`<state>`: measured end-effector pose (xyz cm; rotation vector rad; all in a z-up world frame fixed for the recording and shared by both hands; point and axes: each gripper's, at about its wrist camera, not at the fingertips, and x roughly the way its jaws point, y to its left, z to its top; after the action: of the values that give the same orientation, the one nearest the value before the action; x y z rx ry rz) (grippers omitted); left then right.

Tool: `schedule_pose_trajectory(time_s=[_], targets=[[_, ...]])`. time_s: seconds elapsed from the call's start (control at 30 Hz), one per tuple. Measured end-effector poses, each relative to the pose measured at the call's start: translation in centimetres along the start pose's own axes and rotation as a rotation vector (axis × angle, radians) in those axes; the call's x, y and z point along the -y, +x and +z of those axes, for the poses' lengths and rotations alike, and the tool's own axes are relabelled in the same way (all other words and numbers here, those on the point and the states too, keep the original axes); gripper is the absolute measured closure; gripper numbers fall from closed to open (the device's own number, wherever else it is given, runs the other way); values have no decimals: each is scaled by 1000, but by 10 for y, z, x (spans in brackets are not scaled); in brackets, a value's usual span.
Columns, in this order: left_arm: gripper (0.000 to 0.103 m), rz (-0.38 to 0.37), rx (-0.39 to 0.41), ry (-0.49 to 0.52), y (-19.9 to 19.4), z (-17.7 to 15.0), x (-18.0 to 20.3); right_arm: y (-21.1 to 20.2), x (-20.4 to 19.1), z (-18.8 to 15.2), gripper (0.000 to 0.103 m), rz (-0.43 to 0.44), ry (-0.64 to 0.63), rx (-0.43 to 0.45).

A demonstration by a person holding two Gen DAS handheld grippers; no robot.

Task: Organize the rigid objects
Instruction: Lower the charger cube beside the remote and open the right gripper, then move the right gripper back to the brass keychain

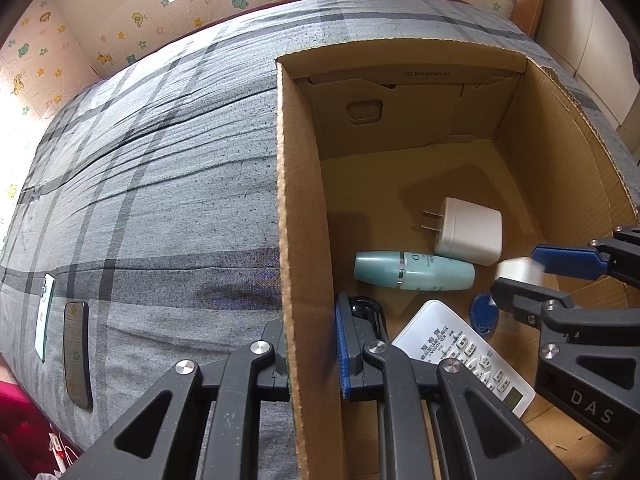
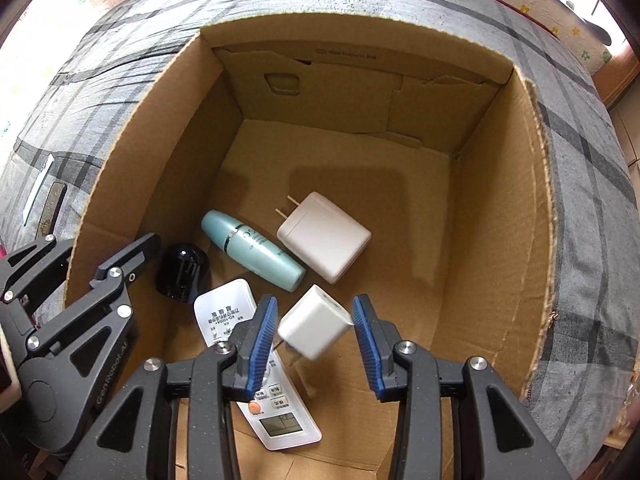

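Observation:
An open cardboard box (image 2: 500, 208) stands on a grey plaid bed. Inside lie a large white charger (image 2: 326, 238), a teal bottle (image 2: 250, 250), a white remote (image 2: 256, 368), a black rounded object (image 2: 182, 266) and a blue tag (image 1: 484, 316). My right gripper (image 2: 314, 336) is open above the box floor; a small white charger cube (image 2: 316, 322) sits blurred between its fingers, touching neither pad. My left gripper (image 1: 312, 344) straddles the box's left wall (image 1: 300, 280), one finger inside and one outside, pressed on the cardboard.
Two phones lie on the bedspread left of the box, one white (image 1: 43, 316) and one dark (image 1: 77, 354). A wall with cartoon stickers (image 1: 100, 32) runs behind the bed. A red object (image 1: 16, 412) sits at the lower left.

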<state>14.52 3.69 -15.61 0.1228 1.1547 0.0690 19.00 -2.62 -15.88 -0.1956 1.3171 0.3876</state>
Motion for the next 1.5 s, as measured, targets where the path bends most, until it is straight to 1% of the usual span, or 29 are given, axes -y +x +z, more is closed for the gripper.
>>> schedule_pose_trajectory(time_s=[0.43, 0.6, 0.87, 0.93, 1.0, 1.13, 1.23, 1.27, 1.4, 1.5], targets=[[87, 5, -1, 2, 0, 0, 0, -25, 3, -3, 57, 18, -1, 56], [87, 5, 0, 2, 0, 0, 1, -34, 3, -4, 55, 14, -1, 68], [87, 2, 1, 0, -2, -1, 0, -67, 11, -10, 52, 12, 4, 127], [87, 2, 1, -1, -1, -1, 0, -77, 17, -11, 50, 16, 14, 147], [87, -1, -1, -3, -1, -1, -1, -85, 22, -12, 44, 11, 22, 162], [87, 1, -1, -1, 0, 0, -1, -98, 33, -13, 36, -4, 36, 190], [87, 1, -2, -2, 1, 0, -1, -107, 45, -14, 26, 2, 63, 210], [87, -1, -2, -4, 1, 0, -2, -109, 48, -15, 21, 2, 71, 217], [87, 2, 1, -1, 0, -1, -1, -118, 59, -17, 6, -23, 83, 247], [87, -5, 2, -7, -1, -1, -2, -121, 72, -19, 2, -14, 102, 260]])
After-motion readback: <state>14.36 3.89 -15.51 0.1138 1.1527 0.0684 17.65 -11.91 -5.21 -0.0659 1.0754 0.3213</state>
